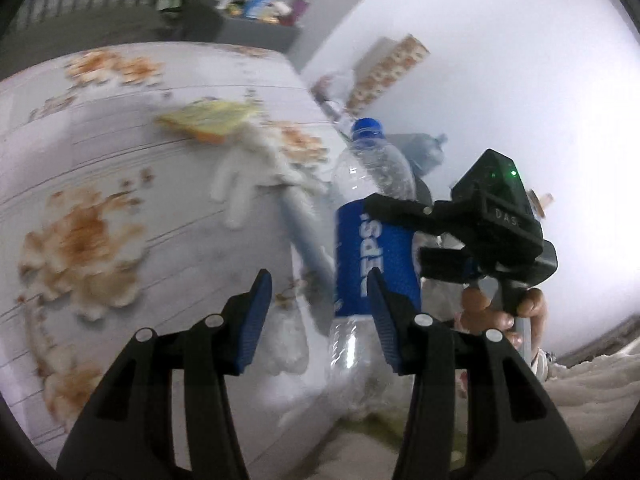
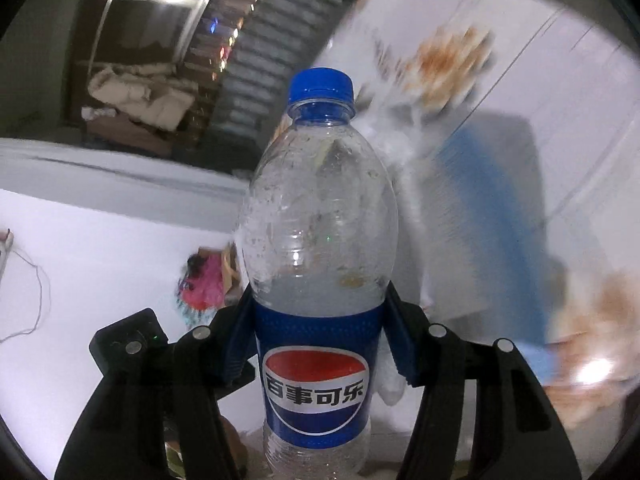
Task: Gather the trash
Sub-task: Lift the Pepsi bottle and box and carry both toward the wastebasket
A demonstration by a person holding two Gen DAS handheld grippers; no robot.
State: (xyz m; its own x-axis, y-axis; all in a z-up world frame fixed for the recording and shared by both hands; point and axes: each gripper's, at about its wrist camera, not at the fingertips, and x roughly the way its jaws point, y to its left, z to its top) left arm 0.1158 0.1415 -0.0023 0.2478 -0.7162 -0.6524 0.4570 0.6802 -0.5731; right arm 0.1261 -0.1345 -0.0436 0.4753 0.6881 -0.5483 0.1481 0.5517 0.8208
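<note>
1. Looking along the left tongs in the left wrist view: blue pads parted, nothing between them; released.
2. Same view: clear plastic bottle, blue cap up, blue label, upright just beyond the left tongs' right finger, grasped at the label by the right tongs, which reach in from the right. A hand grips their handle.
3. Same view, left: bed with a white cover printed with orange flowers. On it, blurred: a yellow packet, a white crumpled item and a blue-and-white strip.
4. Right wrist view: right tongs clenched on the bottle, one blue pad pressing on each side of the label. Bottle stands upright in mid-frame, droplets inside, cap on top.
5. Same view: left tongs' black body at lower left; the flowered bed cover, blurred, at right; white floor at left.
</note>
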